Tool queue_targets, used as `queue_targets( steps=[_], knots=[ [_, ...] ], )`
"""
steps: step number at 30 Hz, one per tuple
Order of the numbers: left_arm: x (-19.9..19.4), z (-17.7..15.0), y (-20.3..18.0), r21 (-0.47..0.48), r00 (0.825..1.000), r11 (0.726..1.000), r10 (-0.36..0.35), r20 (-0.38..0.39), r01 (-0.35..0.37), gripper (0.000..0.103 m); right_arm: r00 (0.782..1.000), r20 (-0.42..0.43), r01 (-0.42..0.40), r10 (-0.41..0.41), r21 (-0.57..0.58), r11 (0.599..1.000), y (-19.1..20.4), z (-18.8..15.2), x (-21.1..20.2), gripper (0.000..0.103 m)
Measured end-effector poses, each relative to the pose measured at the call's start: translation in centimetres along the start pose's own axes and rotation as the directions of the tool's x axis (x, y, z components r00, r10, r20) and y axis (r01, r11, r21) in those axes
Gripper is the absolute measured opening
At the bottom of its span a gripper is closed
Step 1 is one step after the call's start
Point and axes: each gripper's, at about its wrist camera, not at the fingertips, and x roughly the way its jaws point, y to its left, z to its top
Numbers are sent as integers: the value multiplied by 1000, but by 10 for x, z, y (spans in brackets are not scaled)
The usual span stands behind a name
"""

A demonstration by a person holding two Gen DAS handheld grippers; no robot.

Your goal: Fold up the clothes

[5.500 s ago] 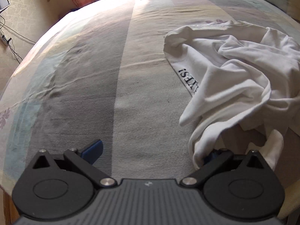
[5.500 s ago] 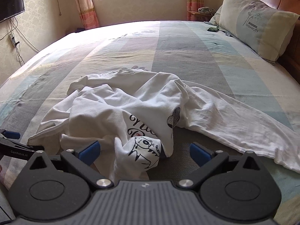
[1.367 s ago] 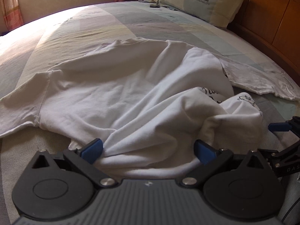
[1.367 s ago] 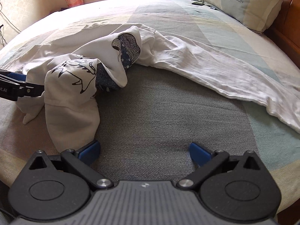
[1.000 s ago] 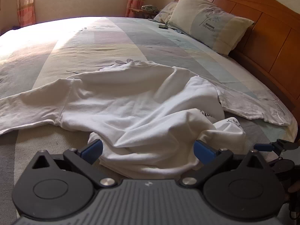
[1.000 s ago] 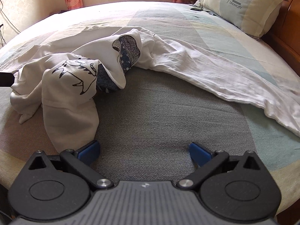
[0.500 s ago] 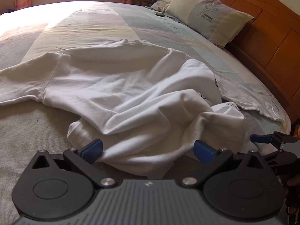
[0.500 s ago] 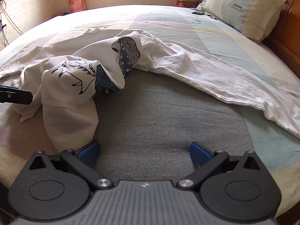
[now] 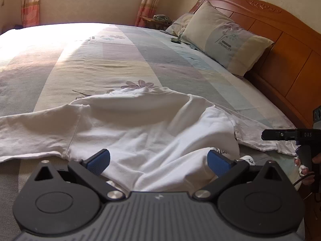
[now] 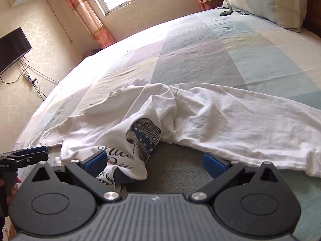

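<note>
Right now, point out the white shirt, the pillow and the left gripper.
white shirt [image 9: 140, 132]: left wrist view, on the rumpled body panel.
pillow [image 9: 224, 40]: left wrist view, on the printed front face.
left gripper [image 9: 158, 159]: left wrist view, midway between its open blue fingers.

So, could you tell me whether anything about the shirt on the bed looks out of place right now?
Yes: the white shirt is not flat. Its lower body is bunched and flipped over near the bed's front edge, so the printed front shows there while both sleeves lie spread. Neither open gripper, left gripper nor right gripper, holds it.
</note>
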Motion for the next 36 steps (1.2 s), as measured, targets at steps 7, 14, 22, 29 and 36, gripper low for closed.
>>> queue_targets(
  steps=[7,14,22,29,36],
  knots=[
    [58,32,16,-17,998,1000,-18,-54,17,102,995,-54,-84,81,-59,995,-27,80,53,103],
    [105,20,55,-103,983,991,62,-172,-81,102,964,-133,-237,230,-38,971,-12,111,119,103],
    [57,-26,49,-108,989,990,82,-124,-96,102,935,-295,-266,196,-217,939,41,41,146,103],
    [32,-30,52,-209,990,974,54,-133,-82,102,958,-252,-189,135,-202,961,52,26,106,103],
    [-7,-31,35,-180,994,981,54,-97,-71,102,988,-104,-132,117,-143,981,57,18,37,103]
  ],
)
